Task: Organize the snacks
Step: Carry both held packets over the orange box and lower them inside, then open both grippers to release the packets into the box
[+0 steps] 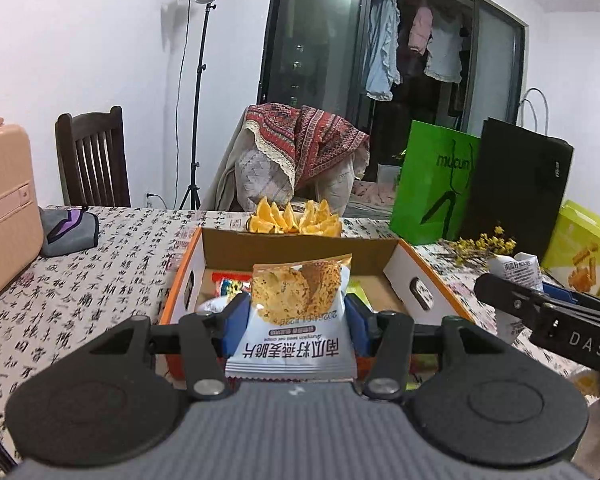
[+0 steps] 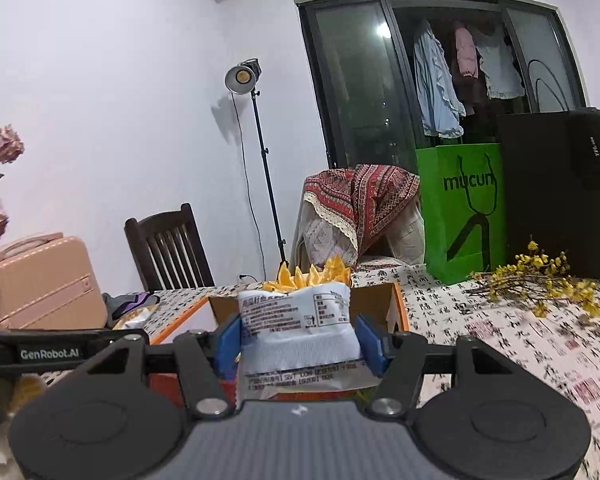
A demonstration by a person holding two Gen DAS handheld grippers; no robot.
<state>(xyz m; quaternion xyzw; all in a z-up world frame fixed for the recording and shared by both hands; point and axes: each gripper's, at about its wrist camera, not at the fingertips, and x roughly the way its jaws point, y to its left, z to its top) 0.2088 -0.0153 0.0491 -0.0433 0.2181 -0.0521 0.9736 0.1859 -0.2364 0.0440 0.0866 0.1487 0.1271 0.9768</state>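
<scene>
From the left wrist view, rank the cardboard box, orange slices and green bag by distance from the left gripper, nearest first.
1. Cardboard box: directly ahead of the left gripper, just beyond its held snack packet.
2. Orange slices: behind the box's far wall, centre.
3. Green bag: farthest, standing back right.

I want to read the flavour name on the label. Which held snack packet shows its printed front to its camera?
The packet in the left gripper: its oat crisp packet shows the crisp picture and big name. The right gripper's packet shows only the small-print back.
</scene>
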